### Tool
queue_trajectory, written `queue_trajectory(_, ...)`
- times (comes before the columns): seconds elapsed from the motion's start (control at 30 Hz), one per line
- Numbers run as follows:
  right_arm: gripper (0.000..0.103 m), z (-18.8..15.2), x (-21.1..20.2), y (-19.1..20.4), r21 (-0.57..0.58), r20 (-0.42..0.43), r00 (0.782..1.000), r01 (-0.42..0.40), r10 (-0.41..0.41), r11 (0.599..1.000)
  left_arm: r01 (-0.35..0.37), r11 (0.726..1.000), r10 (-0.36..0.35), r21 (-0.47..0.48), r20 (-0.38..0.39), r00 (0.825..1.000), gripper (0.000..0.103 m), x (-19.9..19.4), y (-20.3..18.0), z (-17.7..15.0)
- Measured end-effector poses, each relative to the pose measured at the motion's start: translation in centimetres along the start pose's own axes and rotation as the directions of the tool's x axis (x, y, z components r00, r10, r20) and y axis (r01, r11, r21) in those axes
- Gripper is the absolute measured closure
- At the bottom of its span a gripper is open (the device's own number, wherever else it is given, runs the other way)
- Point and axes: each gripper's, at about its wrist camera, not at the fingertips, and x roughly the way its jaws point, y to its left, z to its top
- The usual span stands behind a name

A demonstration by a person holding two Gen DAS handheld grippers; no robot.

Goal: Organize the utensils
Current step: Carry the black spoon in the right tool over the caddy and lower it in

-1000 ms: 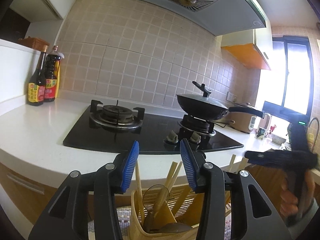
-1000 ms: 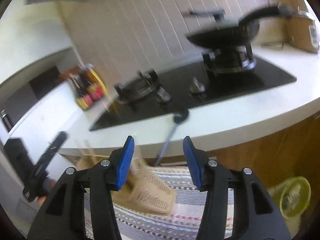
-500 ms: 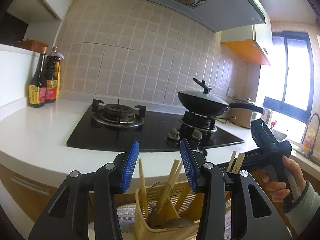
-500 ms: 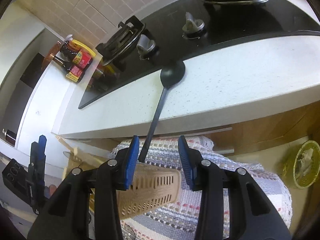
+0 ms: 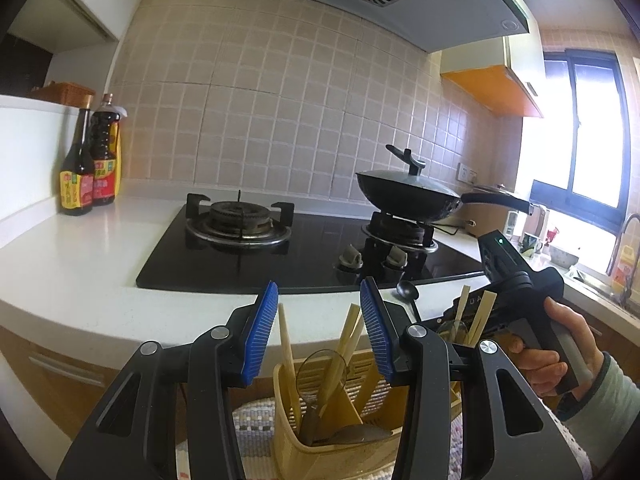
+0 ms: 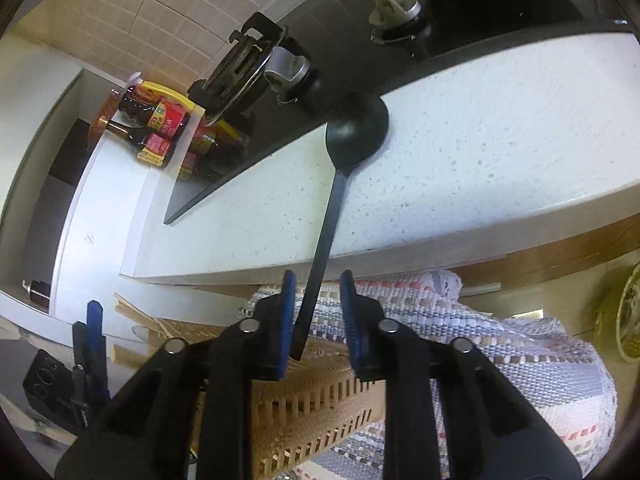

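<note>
While bottle labels (image 5: 76, 192) stay unreadable, right claw (image 6: 316, 316) closes around ladle (image 6: 356, 132).

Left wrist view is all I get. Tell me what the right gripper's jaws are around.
Observer: The right gripper has just been closing. The black spoon has its handle between the jaws, and the right pad isn't touching it yet.
Operator: Give me how the spoon lies.
Observer: Its bowl is on the white counter by the hob, and the handle overhangs the front edge.
Operator: Report what's underneath.
Observer: A woven utensil basket on a striped cloth.
</note>
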Motion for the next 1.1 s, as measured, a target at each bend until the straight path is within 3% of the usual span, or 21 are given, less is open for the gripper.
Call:
queue_trajectory(0.1, 0.098, 0.0, 0.2, 0.2, -0.003, -0.001, 1.0, -0.008, 0.008, 1.0, -0.005, 1.0, 0.005, -0.008, -0.003, 1.0, 0.061, -0.1, 0.5, -0.2)
queue_trajectory(0.3, 0.098, -0.6, -1.0, 0.4, -0.022, 0.063, 0.997, -0.04, 0.042, 0.999, 0.002, 1.0, -0.002, -0.021, -0.009, 1.0, 0.061, -0.2, 1.1, -0.5)
queue_trajectory(0.47, 0.098, -0.8, -3.8, 1.1, -0.063, 0.174, 0.983, -0.052, 0.063, 0.997, 0.002, 1.0, -0.002, -0.022, -0.007, 1.0, 0.061, -0.3, 1.1, -0.5)
queue_trajectory(0.57, 0.098, -1.1, -6.4, 1.9, -0.114, 0.265, 0.96, -0.063, 0.092, 0.992, 0.003, 1.0, -0.004, -0.025, -0.004, 1.0, 0.061, -0.3, 1.2, -0.4)
queue_trajectory(0.7, 0.098, -3.5, -10.7, 3.9, -0.251, 0.422, 0.89, -0.069, 0.173, 0.966, -0.002, 0.999, 0.002, -0.04, 0.011, 1.0, 0.061, -0.5, 1.2, -0.3)
queue_trajectory(0.83, 0.098, -6.1, -12.2, 5.7, -0.337, 0.48, 0.849, -0.054, 0.22, 0.94, 0.009, 1.0, -0.009, -0.028, 0.011, 1.0, 0.061, -0.4, 0.6, -0.2)
queue_trajectory(0.97, 0.098, -8.2, -11.0, 7.0, -0.385, 0.494, 0.839, -0.024, 0.228, 0.923, 0.013, 1.0, -0.012, -0.014, 0.011, 1.0, 0.061, -0.4, 0.1, -0.2)
queue_trajectory(1.1, 0.098, -9.5, -8.0, 8.2, -0.429, 0.473, 0.857, 0.022, 0.204, 0.903, 0.013, 1.0, -0.013, -0.002, 0.006, 1.0, 0.061, -0.4, 0.0, -0.4)
